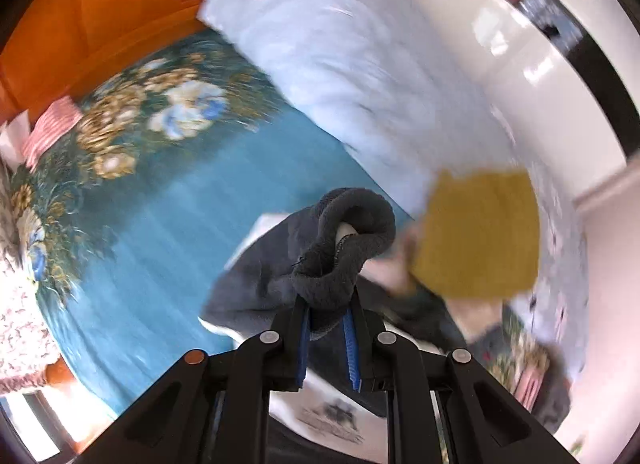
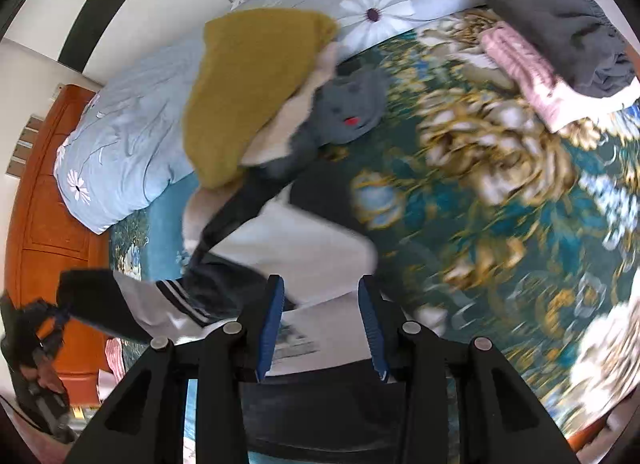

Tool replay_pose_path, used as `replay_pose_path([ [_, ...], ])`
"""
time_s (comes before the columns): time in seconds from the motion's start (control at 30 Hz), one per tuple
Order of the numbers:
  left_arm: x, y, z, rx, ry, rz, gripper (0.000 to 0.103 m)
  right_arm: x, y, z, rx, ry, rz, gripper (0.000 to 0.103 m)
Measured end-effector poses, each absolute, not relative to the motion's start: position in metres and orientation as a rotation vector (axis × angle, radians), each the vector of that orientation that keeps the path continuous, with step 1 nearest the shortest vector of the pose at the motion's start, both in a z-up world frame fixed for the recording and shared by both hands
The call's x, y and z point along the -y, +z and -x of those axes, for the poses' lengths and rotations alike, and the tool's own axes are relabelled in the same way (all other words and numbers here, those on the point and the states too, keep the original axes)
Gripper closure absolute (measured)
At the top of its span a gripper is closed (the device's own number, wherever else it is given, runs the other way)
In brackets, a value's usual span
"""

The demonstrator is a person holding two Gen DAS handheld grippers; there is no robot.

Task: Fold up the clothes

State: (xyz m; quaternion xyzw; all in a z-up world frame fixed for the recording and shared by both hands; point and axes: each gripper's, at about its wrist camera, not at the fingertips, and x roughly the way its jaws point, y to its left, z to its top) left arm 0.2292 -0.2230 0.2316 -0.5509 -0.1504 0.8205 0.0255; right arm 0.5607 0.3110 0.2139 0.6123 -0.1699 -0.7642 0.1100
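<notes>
A bed [image 1: 168,215] covered in a teal spread with gold and blue flowers is filling both wrist views, which are blurred by motion

In the left wrist view, the left hand-held gripper [image 1: 328,328] is pointing steeply down from 6 o'clock, its blue-padded jaws pressed together on a thick roll of dark grey fleece garment [image 1: 344,248]. The fabric is bunching in a loop just above the fingertips, and the rest of it is hanging down toward the bed at 7 o'clock. At 3 o'clock a mustard-yellow folded garment [image 1: 480,232] is lying on a pile. At 12 o'clock a pale blue duvet with daisies [image 1: 340,55] is heaped along a white wall. An orange wooden headboard [image 1: 100,15] is showing at 10 o'clock

In the right wrist view, the right hand-held gripper [image 2: 322,328] is also tilting steeply down from 6 o'clock, its jaws standing partly spread with nothing pinched between them; a white and dark garment [image 2: 304,240] is lying on the bed just beyond the tips. The mustard piece [image 2: 252,95] is resting at 11 o'clock atop cream and grey clothes. At 2 o'clock a folded stack, dark grey over pink [image 2: 556,51], is sitting on the bed. At 8 o'clock a hand [image 2: 46,378] is gripping the other tool
</notes>
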Motion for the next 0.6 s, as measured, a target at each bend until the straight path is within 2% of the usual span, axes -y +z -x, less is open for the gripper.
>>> replay_pose_path([
  [0.17,0.073,0.217,-0.259,0.184,2.469,1.746,0.087,-0.405,0.199,-0.558,0.586,-2.254,-1.845,0.064],
  [0.37,-0.059,0.164,-0.285,-0.179,2.404,1.808,0.087,-0.492,0.17,-0.571,0.676,-2.265,-1.948,0.064],
  [0.53,-0.104,0.112,-0.301,-0.344,2.286,1.946,0.086,-0.529,0.152,-0.575,0.772,-2.274,-2.01,0.064],
  [0.6,-0.115,0.096,-0.306,-0.355,2.196,2.008,0.081,-0.534,0.148,-0.573,0.772,-2.268,-2.025,0.064],
])
